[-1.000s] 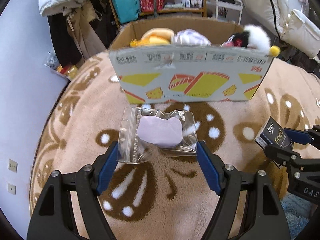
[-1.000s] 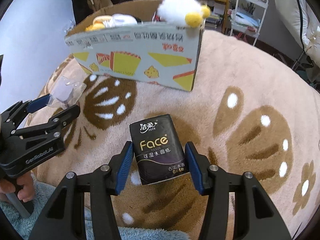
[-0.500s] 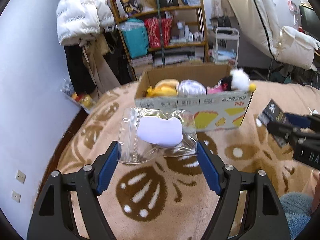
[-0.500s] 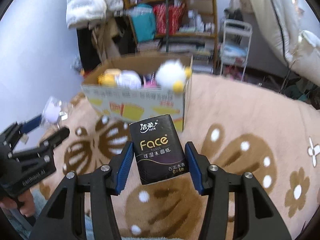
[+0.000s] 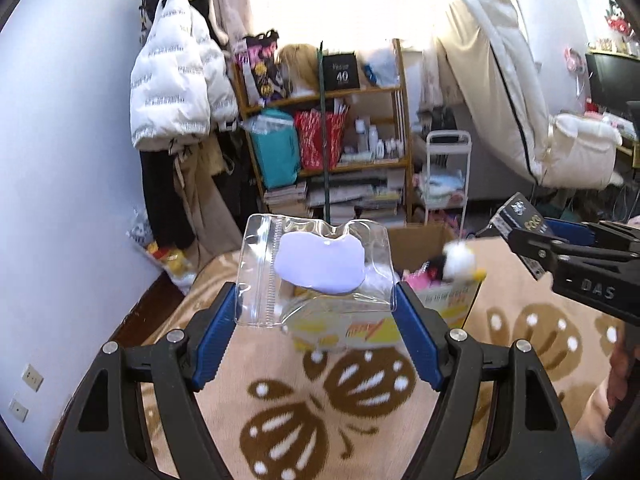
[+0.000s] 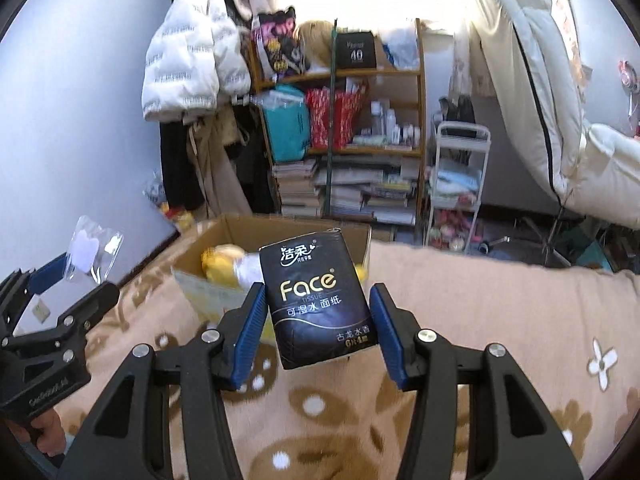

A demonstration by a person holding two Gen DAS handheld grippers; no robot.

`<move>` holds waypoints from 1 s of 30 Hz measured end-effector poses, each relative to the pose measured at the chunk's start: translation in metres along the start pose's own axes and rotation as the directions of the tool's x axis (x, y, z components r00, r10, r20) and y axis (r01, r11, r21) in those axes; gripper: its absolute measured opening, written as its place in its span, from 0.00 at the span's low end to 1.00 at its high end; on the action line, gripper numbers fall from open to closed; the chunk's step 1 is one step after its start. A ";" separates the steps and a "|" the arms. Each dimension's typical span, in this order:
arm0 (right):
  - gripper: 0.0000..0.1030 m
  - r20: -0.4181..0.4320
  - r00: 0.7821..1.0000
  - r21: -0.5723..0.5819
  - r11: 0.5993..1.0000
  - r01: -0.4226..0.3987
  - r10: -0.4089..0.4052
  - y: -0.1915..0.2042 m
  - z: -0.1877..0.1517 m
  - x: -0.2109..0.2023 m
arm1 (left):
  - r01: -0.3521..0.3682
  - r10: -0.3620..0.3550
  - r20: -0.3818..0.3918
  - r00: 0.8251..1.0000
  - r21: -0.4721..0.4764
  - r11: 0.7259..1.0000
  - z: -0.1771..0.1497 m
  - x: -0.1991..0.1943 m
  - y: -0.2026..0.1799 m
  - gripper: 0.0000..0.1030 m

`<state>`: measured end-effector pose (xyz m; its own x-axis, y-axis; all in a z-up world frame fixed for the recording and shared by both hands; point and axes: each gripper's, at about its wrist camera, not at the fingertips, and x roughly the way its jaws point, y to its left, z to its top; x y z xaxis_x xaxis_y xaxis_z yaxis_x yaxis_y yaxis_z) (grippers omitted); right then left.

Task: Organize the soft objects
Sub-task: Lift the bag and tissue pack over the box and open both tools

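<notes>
My left gripper [image 5: 316, 316] is shut on a clear zip bag [image 5: 316, 272] holding a pale lilac soft pad, raised in the air in front of the cardboard box [image 5: 432, 304]. My right gripper [image 6: 318, 316] is shut on a black "Face" tissue pack [image 6: 318, 300], also raised, with the box [image 6: 224, 248] behind it. The box sits on a beige butterfly-pattern blanket [image 5: 360, 400] and holds plush toys: a yellow one [image 6: 222, 258] and a black-and-white one [image 5: 456, 264]. The right gripper shows at the right of the left wrist view [image 5: 560, 248]; the left gripper shows at the left of the right wrist view [image 6: 60, 296].
Behind the bed stand a wooden shelf [image 5: 332, 140] full of books and bags, a hanging white puffer jacket [image 5: 176, 92], a small white cart [image 6: 456, 184] and an upright mattress [image 5: 520, 80]. A lilac wall [image 5: 60, 160] runs along the left.
Both grippers have lifted and tilted up with their objects still held. The box now looks lower and farther, and the room behind has come into view.
</notes>
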<state>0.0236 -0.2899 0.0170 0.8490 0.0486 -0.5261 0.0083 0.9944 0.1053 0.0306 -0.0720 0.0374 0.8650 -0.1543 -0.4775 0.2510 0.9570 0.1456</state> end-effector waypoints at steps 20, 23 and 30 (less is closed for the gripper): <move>0.54 0.078 0.997 -0.075 0.997 -0.014 0.020 0.003 0.052 0.044 | 0.001 -0.003 0.145 0.989 0.014 1.000 0.061 0.048 -0.012 0.74; 0.54 0.050 0.999 -0.093 0.996 -0.010 0.015 0.005 0.047 0.062 | 0.004 -0.006 0.121 0.993 0.022 1.000 0.056 0.066 -0.014 0.74; 0.54 -0.012 0.999 -0.088 0.996 -0.034 0.033 0.009 0.033 0.097 | 0.015 -0.015 0.017 1.000 -0.035 0.999 0.042 0.112 -0.004 0.74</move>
<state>0.1233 -0.2794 -0.0055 0.8427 0.0828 -0.5320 -0.0671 0.9965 0.0489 0.1448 -0.1036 0.0200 0.8687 -0.1726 -0.4644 0.2487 0.9626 0.1074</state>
